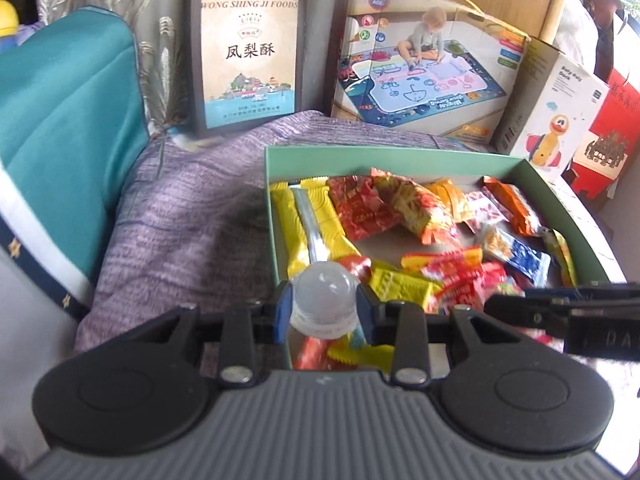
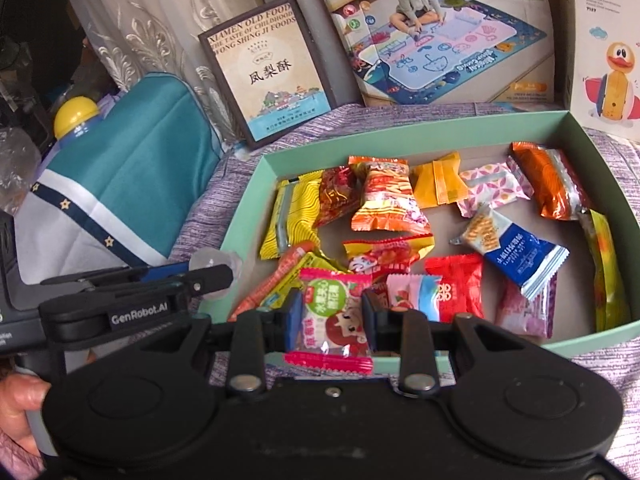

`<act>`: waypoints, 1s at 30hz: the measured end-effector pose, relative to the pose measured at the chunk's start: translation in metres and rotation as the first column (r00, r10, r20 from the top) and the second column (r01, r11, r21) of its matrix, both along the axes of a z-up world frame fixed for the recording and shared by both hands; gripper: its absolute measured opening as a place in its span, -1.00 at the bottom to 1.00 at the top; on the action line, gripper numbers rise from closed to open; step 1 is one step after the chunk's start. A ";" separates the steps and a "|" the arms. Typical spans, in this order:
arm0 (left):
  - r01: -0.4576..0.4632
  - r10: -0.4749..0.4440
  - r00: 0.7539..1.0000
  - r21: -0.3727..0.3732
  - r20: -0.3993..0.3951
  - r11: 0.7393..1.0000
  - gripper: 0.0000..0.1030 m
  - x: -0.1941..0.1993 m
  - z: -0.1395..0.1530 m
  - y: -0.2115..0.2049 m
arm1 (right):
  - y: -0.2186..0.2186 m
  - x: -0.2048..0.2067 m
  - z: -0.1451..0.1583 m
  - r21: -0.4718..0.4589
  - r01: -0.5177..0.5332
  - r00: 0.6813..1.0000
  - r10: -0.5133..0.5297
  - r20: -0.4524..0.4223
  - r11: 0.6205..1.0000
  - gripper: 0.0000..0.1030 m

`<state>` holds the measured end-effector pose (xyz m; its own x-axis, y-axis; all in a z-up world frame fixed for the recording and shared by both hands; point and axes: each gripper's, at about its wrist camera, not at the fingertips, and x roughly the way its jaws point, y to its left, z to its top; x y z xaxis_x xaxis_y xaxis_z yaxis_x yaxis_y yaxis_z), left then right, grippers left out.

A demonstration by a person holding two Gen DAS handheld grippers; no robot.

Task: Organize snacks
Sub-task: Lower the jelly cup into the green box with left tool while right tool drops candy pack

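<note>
Two grippers each hold a treat over the green box [image 2: 248, 200]. The left gripper [image 1: 323, 304] squeezes a clear jelly cup [image 1: 323, 298]; the right gripper [image 2: 332, 314] squeezes a pink candy packet [image 2: 334, 316]. Next, probably drop them in a free spot.

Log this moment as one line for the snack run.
left tool: shut on clear jelly cup | right tool: shut on pink candy packet | green box: snacks inside

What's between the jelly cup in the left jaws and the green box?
Nothing visible. The jelly cup, held by the left gripper, hangs over the green box's near-left corner, open on top. Below lie only loose wrapped snacks.
</note>
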<state>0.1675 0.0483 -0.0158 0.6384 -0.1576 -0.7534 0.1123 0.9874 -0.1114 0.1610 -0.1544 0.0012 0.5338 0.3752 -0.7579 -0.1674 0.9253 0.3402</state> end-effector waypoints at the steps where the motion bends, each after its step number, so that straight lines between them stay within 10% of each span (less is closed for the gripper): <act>1: 0.002 -0.002 1.000 0.001 -0.001 1.000 -0.34 0.005 -0.001 0.000 | 0.000 0.003 -0.002 0.002 0.002 1.000 -0.002 -0.006 1.000 -0.41; 7: -0.014 0.013 1.000 0.026 0.004 1.000 -0.34 0.029 -0.006 -0.004 | 0.002 0.014 -0.009 0.018 -0.003 1.000 0.003 -0.027 1.000 -0.35; 9: -0.036 0.035 0.999 0.044 0.017 0.998 0.05 0.030 -0.005 -0.005 | 0.002 0.016 -0.008 0.022 0.001 1.000 -0.001 -0.021 1.000 -0.24; 13: -0.045 0.042 0.998 0.075 0.046 0.996 0.62 0.021 -0.003 -0.009 | -0.003 0.013 -0.002 0.046 0.034 0.999 -0.035 0.008 0.998 0.73; 16: -0.043 0.041 0.999 0.060 0.029 0.997 0.78 0.015 -0.002 -0.010 | -0.007 0.010 0.004 0.048 0.048 0.999 -0.049 0.013 0.998 1.00; 30: -0.063 0.064 0.998 -0.032 0.024 0.998 1.00 -0.017 0.028 -0.028 | -0.031 -0.029 0.029 0.030 0.100 0.995 -0.101 0.027 0.995 1.00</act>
